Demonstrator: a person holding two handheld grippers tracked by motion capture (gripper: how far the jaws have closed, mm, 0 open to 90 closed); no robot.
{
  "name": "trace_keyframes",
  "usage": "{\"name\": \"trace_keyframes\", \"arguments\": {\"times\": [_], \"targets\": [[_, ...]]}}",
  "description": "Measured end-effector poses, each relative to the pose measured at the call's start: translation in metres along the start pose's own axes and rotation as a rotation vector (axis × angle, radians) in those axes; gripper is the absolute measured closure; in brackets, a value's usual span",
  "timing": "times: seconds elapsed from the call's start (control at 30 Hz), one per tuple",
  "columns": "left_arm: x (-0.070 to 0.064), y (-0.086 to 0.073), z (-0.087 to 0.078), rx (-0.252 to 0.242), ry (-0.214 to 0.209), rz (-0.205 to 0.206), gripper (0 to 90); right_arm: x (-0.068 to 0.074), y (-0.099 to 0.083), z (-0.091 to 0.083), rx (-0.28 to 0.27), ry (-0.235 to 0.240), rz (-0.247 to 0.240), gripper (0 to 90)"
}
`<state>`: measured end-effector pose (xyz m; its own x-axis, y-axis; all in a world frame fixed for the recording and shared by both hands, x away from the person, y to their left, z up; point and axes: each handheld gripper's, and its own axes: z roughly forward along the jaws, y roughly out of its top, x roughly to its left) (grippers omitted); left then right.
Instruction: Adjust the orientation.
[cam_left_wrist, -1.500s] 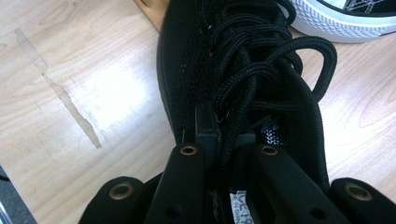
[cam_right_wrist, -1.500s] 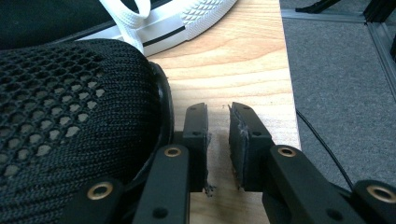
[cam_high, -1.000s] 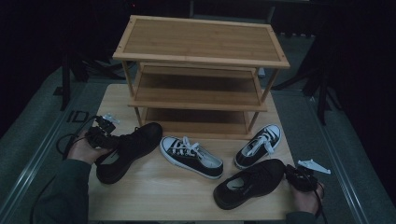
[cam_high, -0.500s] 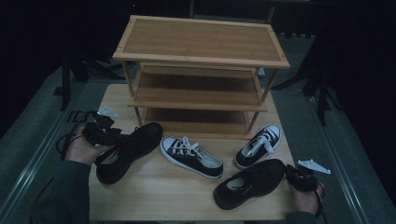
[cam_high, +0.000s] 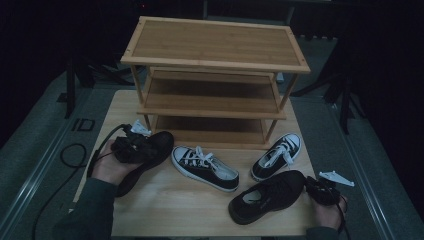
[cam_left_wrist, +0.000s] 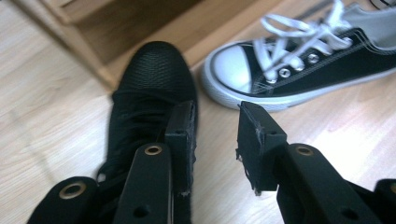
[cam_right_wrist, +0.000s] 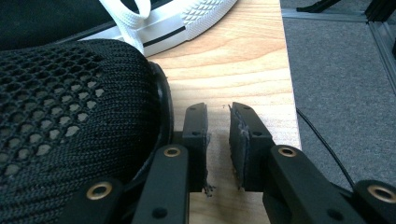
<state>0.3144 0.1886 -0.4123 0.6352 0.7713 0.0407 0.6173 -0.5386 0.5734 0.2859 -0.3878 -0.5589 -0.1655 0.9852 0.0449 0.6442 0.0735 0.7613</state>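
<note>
On the table's left, just before the shoe rack, lies a black mesh shoe, toe to the rack, with the left gripper over its collar, jaws spread and holding nothing. Upper looks soft, light, likely to crumple; the firmer collar edge or heel seems the best hold. Right gripper, jaws slightly parted and empty, sits beside a second black shoe.

One marking is legible: the letters "ID", printed in dark characters on the grey floor to the left of the bench, as seen in the high view. The shoes and rack show no readable lettering.
</note>
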Motion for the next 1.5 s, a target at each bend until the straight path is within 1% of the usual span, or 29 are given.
{"name": "trace_keyframes", "arguments": {"times": [0.13, 0.2, 0.23, 0.47, 0.5, 0.53, 0.67, 0.77, 0.83, 0.9, 1.0, 1.13, 1.23, 1.37, 1.4, 1.43, 1.5], "targets": [[-0.013, 0.003, 0.012, 0.026, -0.025, 0.029, 68.2, 0.0, 0.0, 0.0, 0.0, 0.001, 0.002, 76.3], [-0.018, 0.004, 0.018, 0.035, -0.03, 0.033, 68.8, 0.0, 0.0, 0.0, 0.0, 0.001, 0.003, 76.3], [-0.02, 0.004, 0.021, 0.041, -0.033, 0.04, 69.2, 0.0, 0.0, 0.0, 0.0, 0.001, 0.003, 76.3], [-0.032, 0.002, 0.043, 0.076, -0.062, 0.058, 72.5, 0.0, 0.0, 0.0, 0.0, 0.003, 0.004, 76.2], [-0.032, 0.002, 0.043, 0.076, -0.062, 0.058, 72.8, 0.0, 0.0, 0.0, 0.0, 0.003, 0.004, 76.2], [-0.035, 0.002, 0.05, 0.09, -0.065, 0.065, 73.5, 0.0, 0.0, 0.0, 0.0, 0.003, 0.004, 76.1], [-0.041, 0.002, 0.064, 0.112, -0.08, 0.073, 75.9, 0.0, 0.0, 0.0, 0.0, 0.003, 0.004, 76.1], [-0.043, 0.002, 0.074, 0.13, -0.097, 0.081, 77.4, 0.0, 0.0, 0.0, 0.0, 0.003, 0.004, 76.1], [-0.044, 0.001, 0.079, 0.134, -0.103, 0.072, 78.4, 0.0, 0.0, 0.0, 0.0, 0.003, 0.004, 76.1], [-0.044, 0.001, 0.082, 0.146, -0.104, 0.079, 79.0, 0.0, 0.0, 0.0, 0.0, 0.004, 0.005, 76.0], [-0.045, 0.0, 0.088, 0.154, -0.112, 0.071, 80.0, 0.0, 0.0, 0.0, 0.0, 0.004, 0.005, 76.0], [-0.046, -0.001, 0.093, 0.166, -0.118, 0.076, 82.8, 0.0, 0.0, 0.0, 0.0, 0.004, 0.005, 76.0], [-0.046, -0.003, 0.098, 0.188, -0.109, 0.086, 84.2, 0.0, 0.0, 0.0, 0.0, 0.004, 0.005, 76.0], [-0.048, -0.005, 0.106, 0.212, -0.114, 0.103, 89.0, 0.0, 0.0, 0.0, 0.0, 0.004, 0.005, 76.0], [-0.048, -0.005, 0.106, 0.212, -0.114, 0.103, 89.7, 0.0, 0.0, 0.0, 0.0, 0.004, 0.004, 76.0], [-0.049, -0.006, 0.11, 0.216, -0.114, 0.092, 89.9, 0.0, 0.0, 0.0, 0.0, 0.004, 0.004, 76.0], [-0.047, -0.007, 0.113, 0.223, -0.121, 0.085, 90.0, 0.0, 0.0, 0.0, 0.0, 0.004, 0.005, 76.0]]}}
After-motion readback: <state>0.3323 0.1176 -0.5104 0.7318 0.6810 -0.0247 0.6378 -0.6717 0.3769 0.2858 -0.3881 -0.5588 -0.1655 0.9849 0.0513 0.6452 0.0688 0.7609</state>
